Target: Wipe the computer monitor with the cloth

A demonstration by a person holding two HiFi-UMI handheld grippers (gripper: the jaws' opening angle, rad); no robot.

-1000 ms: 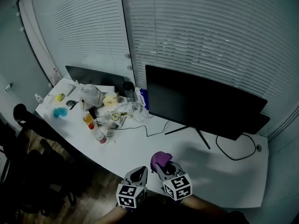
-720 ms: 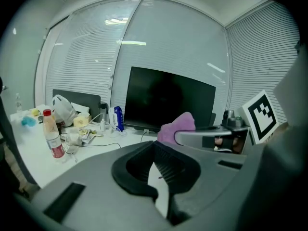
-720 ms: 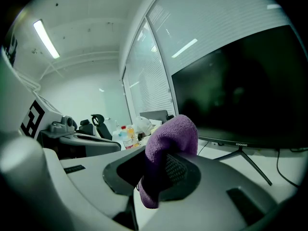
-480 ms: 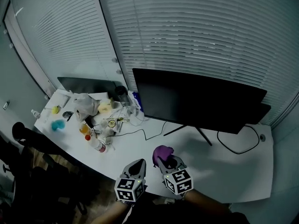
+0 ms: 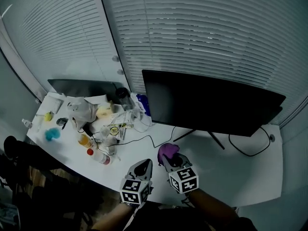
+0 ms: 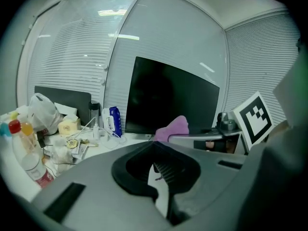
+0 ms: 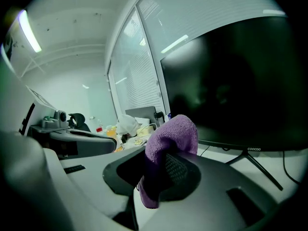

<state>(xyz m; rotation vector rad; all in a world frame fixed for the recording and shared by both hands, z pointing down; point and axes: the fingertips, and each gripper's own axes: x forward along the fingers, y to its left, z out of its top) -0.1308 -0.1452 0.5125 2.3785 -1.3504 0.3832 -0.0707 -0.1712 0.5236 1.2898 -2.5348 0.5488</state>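
Nearest us, our left gripper (image 5: pixel 143 167) has its jaws together on nothing; our right gripper (image 5: pixel 169 161) is clamped on the purple cloth (image 5: pixel 167 151), apart from the monitor (image 5: pixel 211 107) beyond. We judge that all the wiping is left to do. Far left, a bottle (image 5: pixel 84 140) holds orange liquid, but we cannot tell what is in the white bag (image 5: pixel 79 110).

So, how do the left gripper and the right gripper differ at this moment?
The right gripper is shut on the purple cloth; the left gripper has its jaws together on nothing. The right gripper is in front of the monitor screen; the left gripper is about level with its left edge. Both hover above the near edge of the desk, apart from the monitor.
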